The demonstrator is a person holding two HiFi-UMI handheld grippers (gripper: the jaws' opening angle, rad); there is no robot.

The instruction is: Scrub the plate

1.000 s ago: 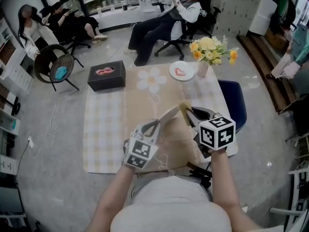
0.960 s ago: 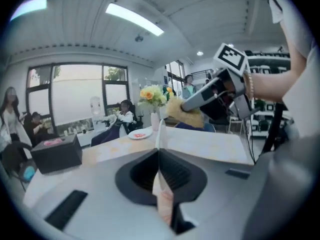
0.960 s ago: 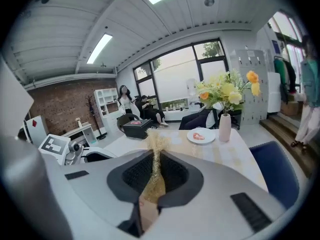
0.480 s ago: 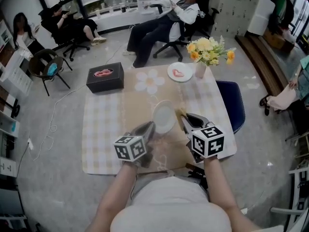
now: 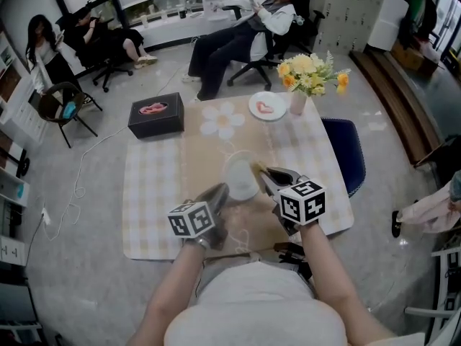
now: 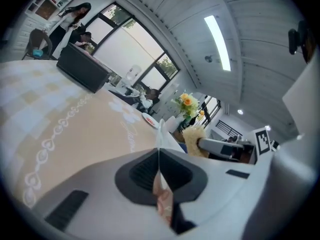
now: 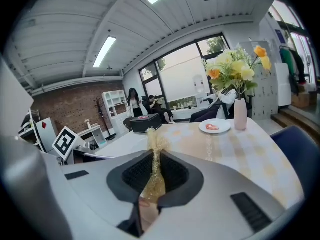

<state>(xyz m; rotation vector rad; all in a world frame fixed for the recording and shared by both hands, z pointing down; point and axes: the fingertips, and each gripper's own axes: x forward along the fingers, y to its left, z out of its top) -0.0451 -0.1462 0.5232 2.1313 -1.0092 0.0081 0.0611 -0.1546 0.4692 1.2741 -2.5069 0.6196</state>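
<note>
left gripper [image 5: 222, 189] clamped on plate [image 5: 241, 177] rim | right gripper [image 5: 263, 173] clamped on scourer [image 5: 256, 167] | risk: scrub pressure may lever plate loose, toward table [image 5: 155, 186] near edge

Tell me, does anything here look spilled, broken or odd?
Nothing stands out. The white plate is pinched at its rim by the left claw, and the right claw holds a yellow scrubber; nothing looks spilled or broken.

Plate [image 5: 240, 179] rim hidden in left tool [image 6: 159, 156], scrubber [image 7: 156, 141] base buried in right tool [image 7: 155, 159], far dish [image 5: 267, 107] contents unclear
</note>
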